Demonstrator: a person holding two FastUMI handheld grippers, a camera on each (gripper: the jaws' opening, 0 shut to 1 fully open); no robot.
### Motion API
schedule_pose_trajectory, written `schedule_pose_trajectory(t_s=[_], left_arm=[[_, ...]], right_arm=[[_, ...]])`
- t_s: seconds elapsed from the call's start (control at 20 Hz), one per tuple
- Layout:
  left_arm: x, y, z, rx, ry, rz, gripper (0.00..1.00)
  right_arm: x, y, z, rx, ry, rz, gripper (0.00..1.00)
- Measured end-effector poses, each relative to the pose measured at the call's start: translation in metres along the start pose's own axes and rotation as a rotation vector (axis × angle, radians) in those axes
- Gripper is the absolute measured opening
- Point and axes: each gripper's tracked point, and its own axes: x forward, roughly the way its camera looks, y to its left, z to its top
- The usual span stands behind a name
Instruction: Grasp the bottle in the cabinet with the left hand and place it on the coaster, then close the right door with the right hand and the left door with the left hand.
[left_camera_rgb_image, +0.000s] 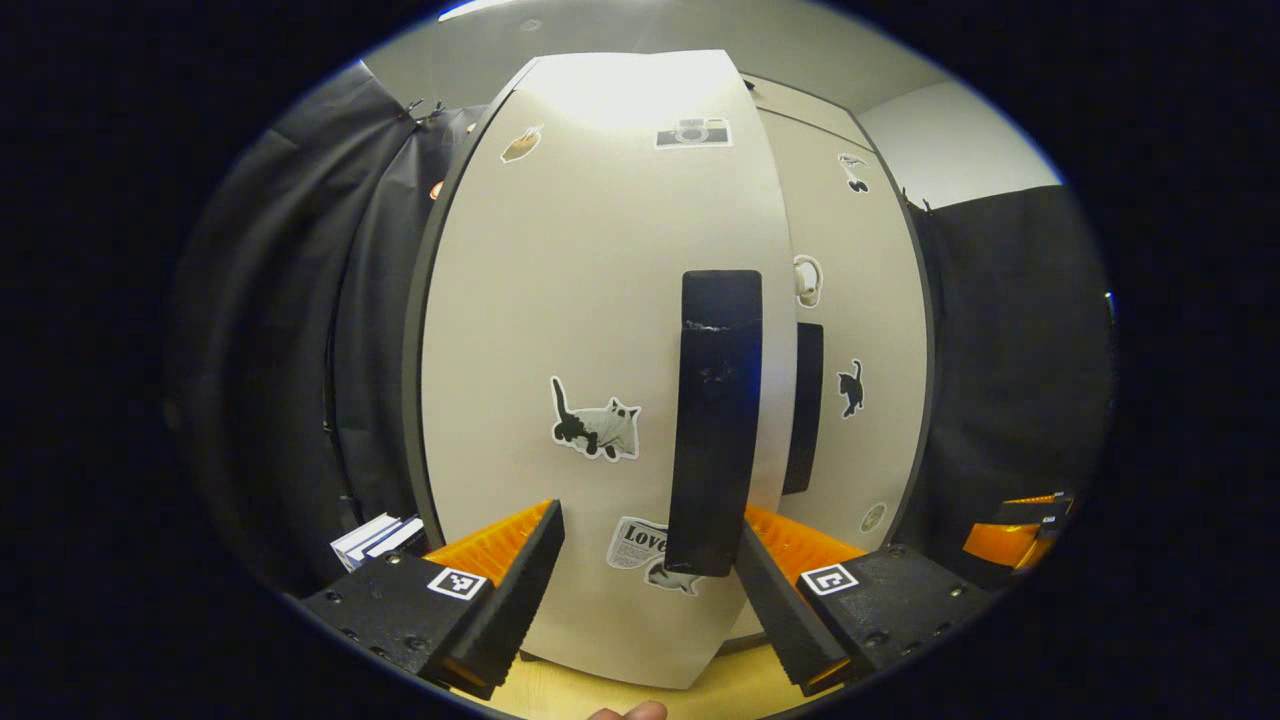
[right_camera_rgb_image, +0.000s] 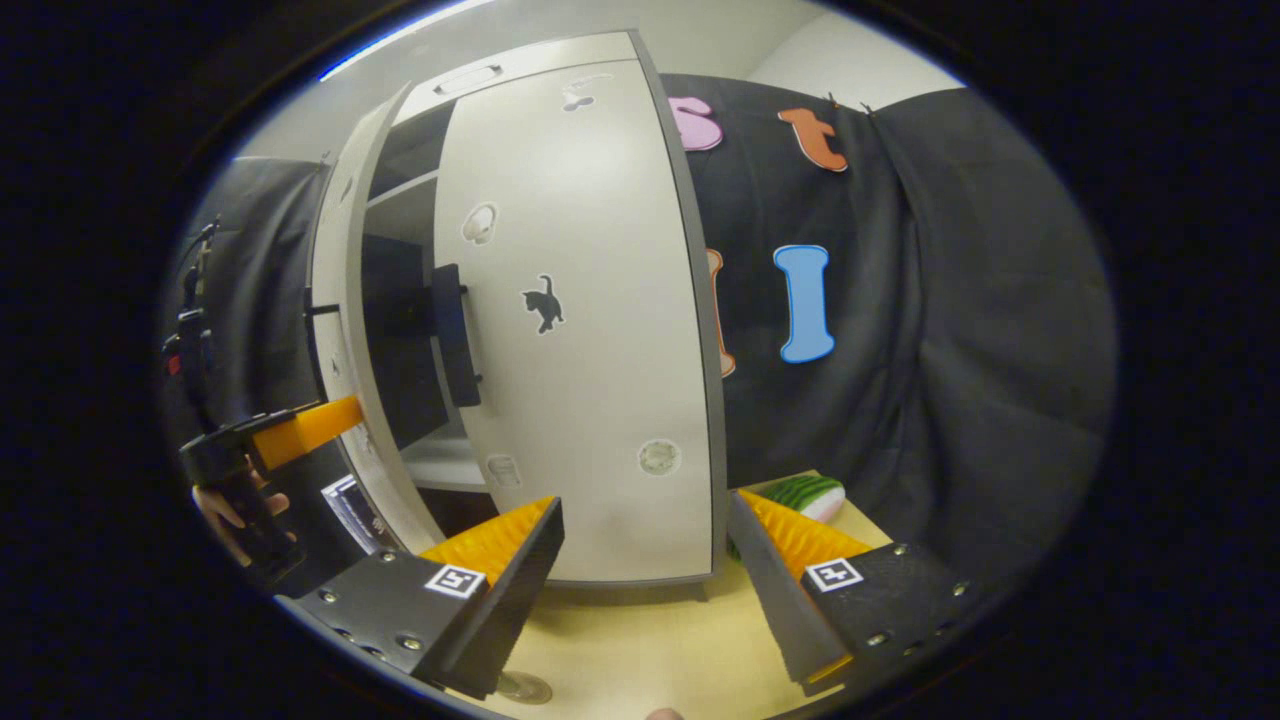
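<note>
Closing the left door (left_camera_rgb_image: 600, 330).
Still ajar; right door (right_camera_rgb_image: 580, 330) shut. Left gripper (left_camera_rgb_image: 650, 560) spread wide, right gripper (right_camera_rgb_image: 645, 560) likewise. Stiff, light, free-swinging; best pushed beside handle (left_camera_rgb_image: 718, 420).

Cabinet doors (left_camera_rgb_image: 560, 300) pale grey; handle (left_camera_rgb_image: 715, 420) black; cat sticker (left_camera_rgb_image: 597, 428) black-white; tabletop (right_camera_rgb_image: 640, 640) light wood.

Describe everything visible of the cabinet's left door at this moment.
The left door is a tall, pale, matte panel with a dark edge, partly open, standing upright off the wooden tabletop. A long black vertical handle sits near its free edge. Stickers dot it: a cat, a camera, a newspaper. The left tongs hang open just before it, straddling the handle's lower end; contact is unclear.
</note>
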Motion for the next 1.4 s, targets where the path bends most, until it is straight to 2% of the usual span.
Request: schedule_pose_trajectory(t_s=[0.05,0.4,0.7,0.85,1.1,1.4], left_arm=[[0.006,-0.003,0.000,-0.002,0.006,0.002,0.98],[0.046,-0.011,-0.001,0.041,0.001,0.032,0.98],[0.063,-0.012,-0.003,0.013,0.002,0.066,0.98],[0.060,-0.012,-0.003,0.029,0.008,0.082,0.99],[0.035,-0.019,0.008,0.025,-0.010,0.062,0.97],[-0.022,-0.015,0.011,0.010,0.021,0.070,0.97]], right_arm=[[-0.001,0.000,-0.002,-0.003,0.003,0.002,0.98],[-0.012,0.021,-0.001,-0.023,0.017,0.056,1.00],[-0.023,0.036,-0.005,-0.023,0.028,0.079,1.00],[-0.027,0.038,-0.003,-0.027,0.019,0.081,1.00],[-0.037,0.045,0.005,-0.026,0.001,0.089,1.00],[-0.052,0.060,0.022,-0.031,-0.034,0.091,1.00]])
